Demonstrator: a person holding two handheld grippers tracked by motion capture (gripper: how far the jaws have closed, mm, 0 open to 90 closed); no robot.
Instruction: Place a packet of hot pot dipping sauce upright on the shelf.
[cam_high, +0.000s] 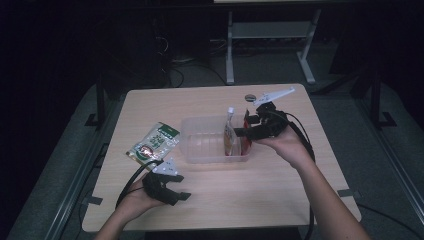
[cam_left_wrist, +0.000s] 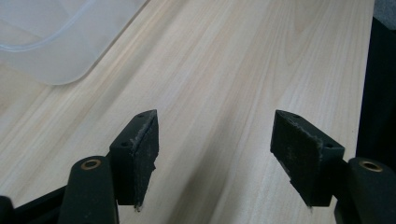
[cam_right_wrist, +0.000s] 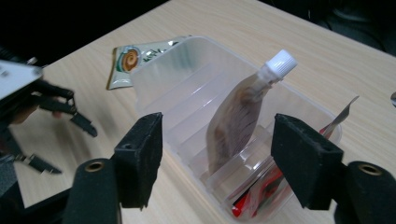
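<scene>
Now the right tool (cam_high: 246, 131) hangs at the 3 o'clock end of a clear, ribbed plastic bin (cam_high: 200, 150) that sits mid-bench on the pale wooden bench (cam_high: 280, 185), and its two black jaws stand wide apart with nothing gripped between them. In the right gripper view the same right tool (cam_right_wrist: 217, 154) looks past its spread pads at a brown spouted pouch with a white screw cap (cam_right_wrist: 240, 114), which stands tilted in one of the bin's slots, cap end up and leaning toward 1 o'clock; the pads do not touch it. From above, that pouch (cam_high: 230, 132) stands in the bin's 3 o'clock part, just beside the right tool's jaws. Against the bin's end wall, behind the pouch, a red and silver packet (cam_right_wrist: 261, 191) lies in the last slot, its silver corner poking above the rim. The left tool (cam_high: 172, 192) rests low near the bench's 7 o'clock edge, held in the person's left hand (cam_high: 132, 200), jaws open wide and empty; in the left gripper view the left tool (cam_left_wrist: 215, 144) shows bare wood between its pads and a corner of the clear bin (cam_left_wrist: 60, 42) at 10 o'clock. A green and white snack bag with a brown swirl picture (cam_high: 154, 143) lies flat on the bench at the bin's 9 o'clock side, near it but apart from the left tool. A small round dark object (cam_high: 250, 97) lies at the bench's 12 o'clock edge.
</scene>
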